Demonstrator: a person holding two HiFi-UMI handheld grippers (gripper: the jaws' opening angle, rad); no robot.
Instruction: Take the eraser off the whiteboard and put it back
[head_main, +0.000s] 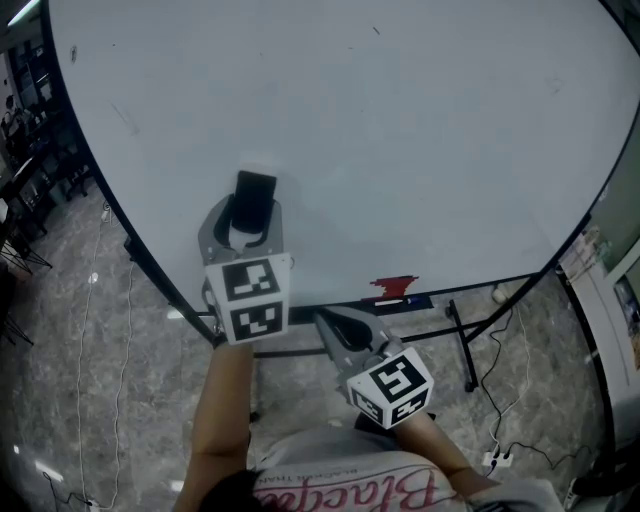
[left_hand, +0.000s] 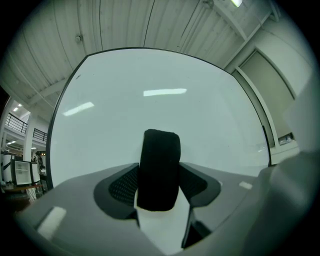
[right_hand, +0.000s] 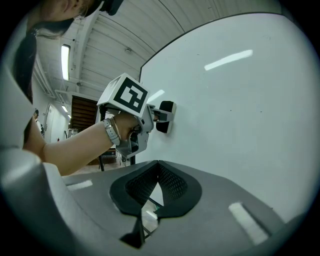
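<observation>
Black eraser (left_hand: 159, 170) sits clamped between the left gripper (head_main: 247, 225) fingers (left_hand: 122, 187), in the lower left part of the whiteboard (head_main: 400, 130). From the right gripper view the eraser's flat side looks to be against the board face; actual contact is hard to confirm. The grip is around the eraser's lower half, and the top end sticks out past the fingers.

Judgement: whichever half of the step this is, lift-off or put-back, the move should run square to the whiteboard. Pull straight off the face with no sliding, or press the eraser flat and let go only once it holds by itself. A tilted grip could twist it loose or drop it.

Right gripper (head_main: 340, 330) hangs below the whiteboard's bottom edge, fingers closed on nothing, idle and well apart from the eraser. It is best kept clear.
</observation>
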